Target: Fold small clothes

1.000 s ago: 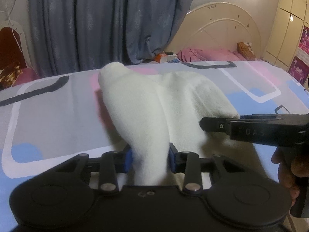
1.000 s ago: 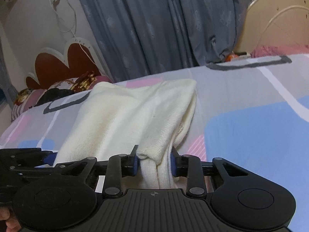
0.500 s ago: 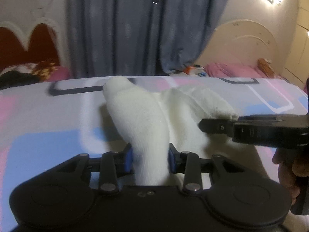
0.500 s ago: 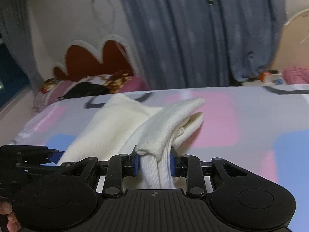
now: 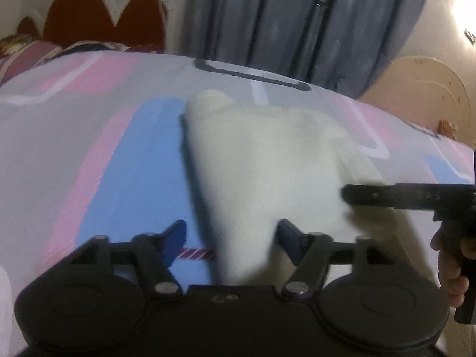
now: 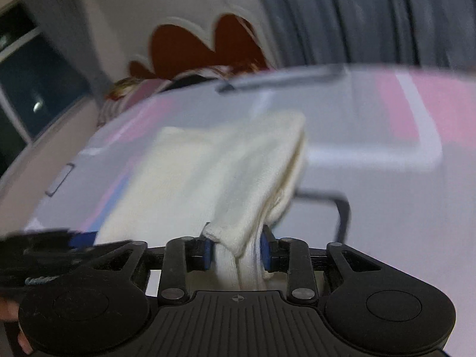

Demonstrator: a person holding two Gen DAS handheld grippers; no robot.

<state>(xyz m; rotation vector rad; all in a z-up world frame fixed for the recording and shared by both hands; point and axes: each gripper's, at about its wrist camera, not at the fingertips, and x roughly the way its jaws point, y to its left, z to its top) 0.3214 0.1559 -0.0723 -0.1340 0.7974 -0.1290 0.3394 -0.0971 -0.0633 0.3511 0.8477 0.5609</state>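
On patterned bedspread point(image 5: 89, 154): cream garment point(image 5: 261, 160); left gripper point(image 5: 230, 232) jaws opening, clear; right gripper point(image 6: 236, 248) jaws opening, still pinching.

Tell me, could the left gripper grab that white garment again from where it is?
Probably yes. The white garment lies on the bedspread between the left gripper and its opening jaws, with nothing blocking it. The right gripper pinches another edge.
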